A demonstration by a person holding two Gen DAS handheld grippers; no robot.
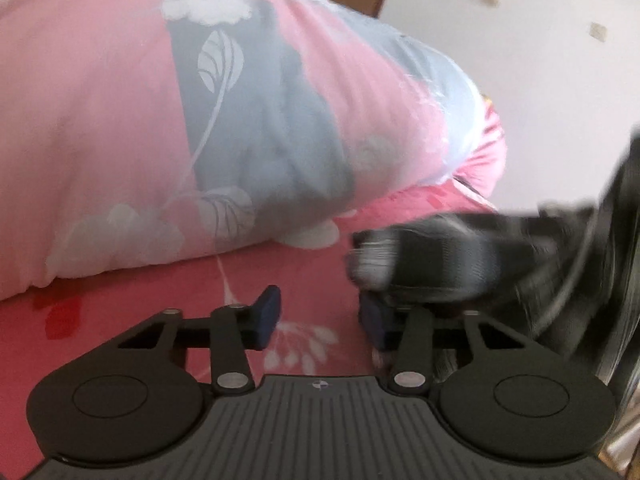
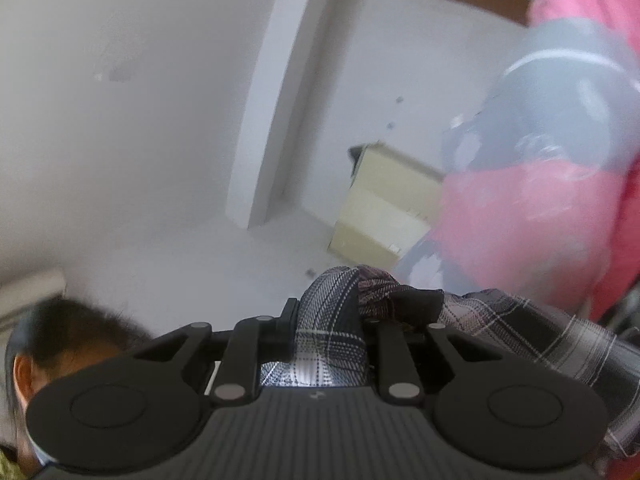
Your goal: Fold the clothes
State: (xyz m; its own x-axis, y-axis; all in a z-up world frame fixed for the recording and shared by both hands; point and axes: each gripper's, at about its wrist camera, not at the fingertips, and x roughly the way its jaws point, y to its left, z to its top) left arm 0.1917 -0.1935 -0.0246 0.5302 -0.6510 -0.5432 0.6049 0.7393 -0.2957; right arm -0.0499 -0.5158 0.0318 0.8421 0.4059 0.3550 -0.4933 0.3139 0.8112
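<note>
Right wrist view shows my right tongs (image 2: 332,336) clamped on the bunched plaid shirt (image 2: 520,324), left tongs (image 1: 320,316) apart over the bed (image 1: 140,312) beside it; folding barely begun.

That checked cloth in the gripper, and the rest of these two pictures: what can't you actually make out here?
- Checked cloth: right wrist view; the right gripper, shut on it, covers its lower part, and the frame edge cuts it off. Garment type unknown.
- Same cloth: left wrist view; motion blur. Whether it touches the left gripper is unclear.
- Quilt: edges cropped.
</note>
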